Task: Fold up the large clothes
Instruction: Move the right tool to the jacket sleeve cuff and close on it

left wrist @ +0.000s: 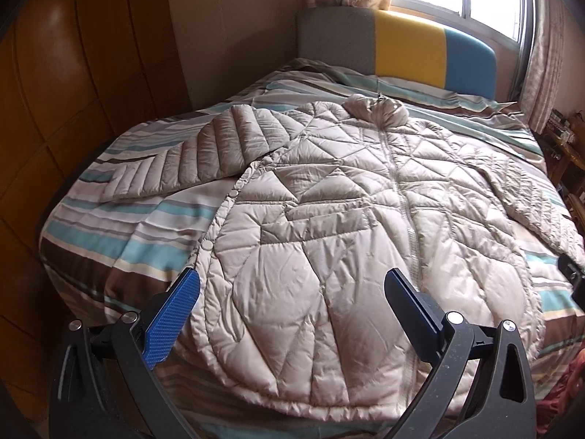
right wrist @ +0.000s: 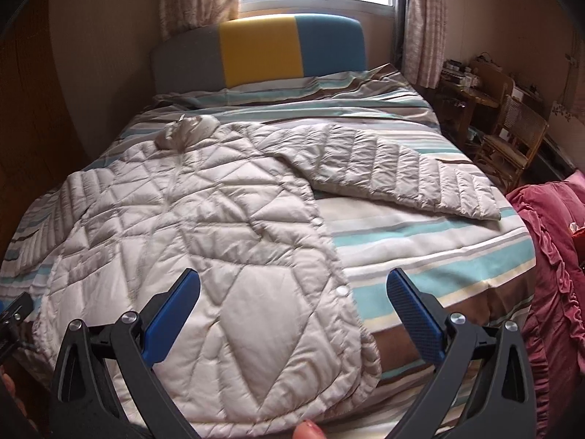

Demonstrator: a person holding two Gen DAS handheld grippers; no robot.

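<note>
A large beige quilted puffer jacket lies flat and zipped on the striped bed, collar toward the headboard, hem nearest me. Its left sleeve spreads out to the left; its right sleeve spreads out to the right. The jacket also shows in the right wrist view. My left gripper is open and empty above the hem's left part. My right gripper is open and empty above the hem's right edge.
The bed has a striped cover and a grey, yellow and blue headboard under a window. A wooden wardrobe stands left. A red ruffled cushion lies right, with wicker chairs and a cluttered table behind.
</note>
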